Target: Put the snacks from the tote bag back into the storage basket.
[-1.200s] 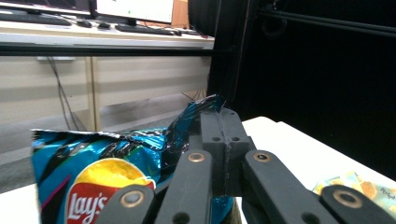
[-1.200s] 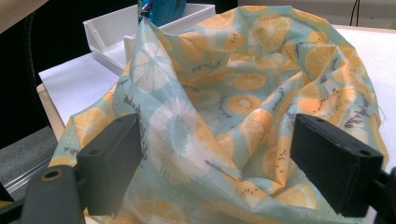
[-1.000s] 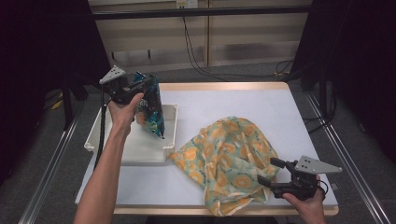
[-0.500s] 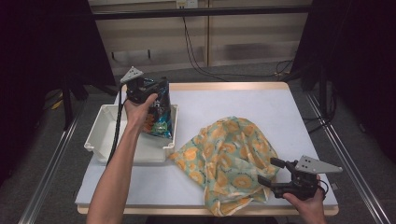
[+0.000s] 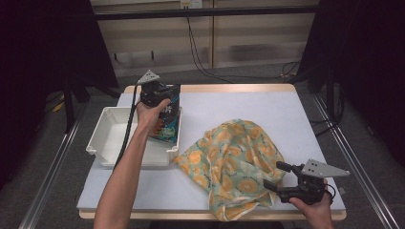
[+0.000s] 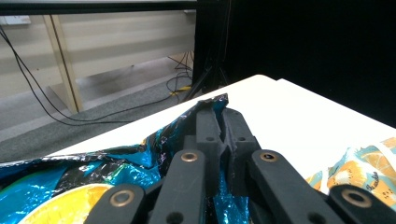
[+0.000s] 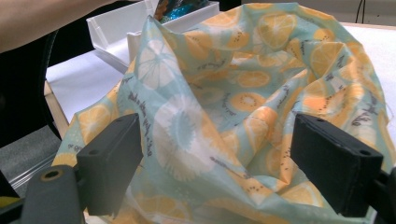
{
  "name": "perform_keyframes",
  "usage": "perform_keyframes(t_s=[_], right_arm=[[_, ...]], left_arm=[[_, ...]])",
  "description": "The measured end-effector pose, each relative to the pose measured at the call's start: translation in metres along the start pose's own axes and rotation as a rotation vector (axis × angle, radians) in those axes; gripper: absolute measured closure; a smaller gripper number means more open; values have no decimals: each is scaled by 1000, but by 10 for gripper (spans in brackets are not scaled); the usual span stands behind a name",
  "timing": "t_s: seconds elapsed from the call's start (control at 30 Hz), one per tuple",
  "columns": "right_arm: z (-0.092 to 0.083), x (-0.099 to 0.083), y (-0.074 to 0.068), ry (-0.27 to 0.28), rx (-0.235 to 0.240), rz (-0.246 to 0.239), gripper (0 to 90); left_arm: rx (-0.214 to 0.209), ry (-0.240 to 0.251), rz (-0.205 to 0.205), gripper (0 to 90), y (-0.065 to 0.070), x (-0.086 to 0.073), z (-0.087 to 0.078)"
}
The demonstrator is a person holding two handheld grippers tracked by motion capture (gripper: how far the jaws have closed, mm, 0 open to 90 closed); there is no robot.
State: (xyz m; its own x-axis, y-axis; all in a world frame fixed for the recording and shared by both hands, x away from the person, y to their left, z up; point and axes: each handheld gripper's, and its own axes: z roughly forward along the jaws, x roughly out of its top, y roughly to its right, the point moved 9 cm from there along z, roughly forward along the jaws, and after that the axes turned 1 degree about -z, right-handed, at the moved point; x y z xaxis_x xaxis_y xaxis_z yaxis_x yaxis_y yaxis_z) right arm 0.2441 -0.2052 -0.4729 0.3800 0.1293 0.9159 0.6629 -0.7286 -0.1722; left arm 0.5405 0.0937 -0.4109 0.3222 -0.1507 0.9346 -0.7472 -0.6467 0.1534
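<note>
Blue foil glints at the left of the table as the left gripper (image 5: 160, 98) carries a snack bag (image 5: 168, 125) rightward, from over the white tray (image 5: 106, 136) at the left edge a second ago to the tray's right rim now, heading toward the cloth. In the left gripper view the two black jaws pinch the crimped top edge of the bag (image 6: 154, 149) between them, almost closed, though they have just eased slightly apart; the foil is still held. Judged from that, the bag is on its way out of the tray and toward the orange-print cloth (image 5: 234, 162), which lies heaped at the near right of the table, touching the tray's near right corner. The right gripper (image 5: 279, 179) waits at the near right edge, unmoved, its jaws spread wide with the cloth (image 7: 224, 107) bulging between them but not pressed. Underneath is a pale, matte table (image 5: 248, 102) with a wooden edge; beyond it are beige wall panels, loose black cables on a grey floor, and dark curtains on both sides.
</note>
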Motion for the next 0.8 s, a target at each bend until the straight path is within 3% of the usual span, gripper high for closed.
perform_keyframes(t_s=[0.13,0.2,0.37,0.47,0.6,0.67,0.8], right_arm=[[1,0,-2,-3,6,-3,163],[1,0,-1,0,3,-2,163],[-1,0,0,3,2,3,163],[-1,0,1,3,2,3,163],[-1,0,2,4,-1,5,163],[-2,0,3,8,-8,6,163],[-3,1,3,12,-13,2,163]], left_arm=[[6,-13,-8,842,0,-1,2],[-13,-8,-13,812,1,-1,3],[-10,-18,-19,684,2,-1,3],[-10,-23,-4,586,3,2,-4],[-22,0,-13,500,7,10,-20],[-6,2,9,509,8,11,-30],[-40,1,21,609,14,2,-55]])
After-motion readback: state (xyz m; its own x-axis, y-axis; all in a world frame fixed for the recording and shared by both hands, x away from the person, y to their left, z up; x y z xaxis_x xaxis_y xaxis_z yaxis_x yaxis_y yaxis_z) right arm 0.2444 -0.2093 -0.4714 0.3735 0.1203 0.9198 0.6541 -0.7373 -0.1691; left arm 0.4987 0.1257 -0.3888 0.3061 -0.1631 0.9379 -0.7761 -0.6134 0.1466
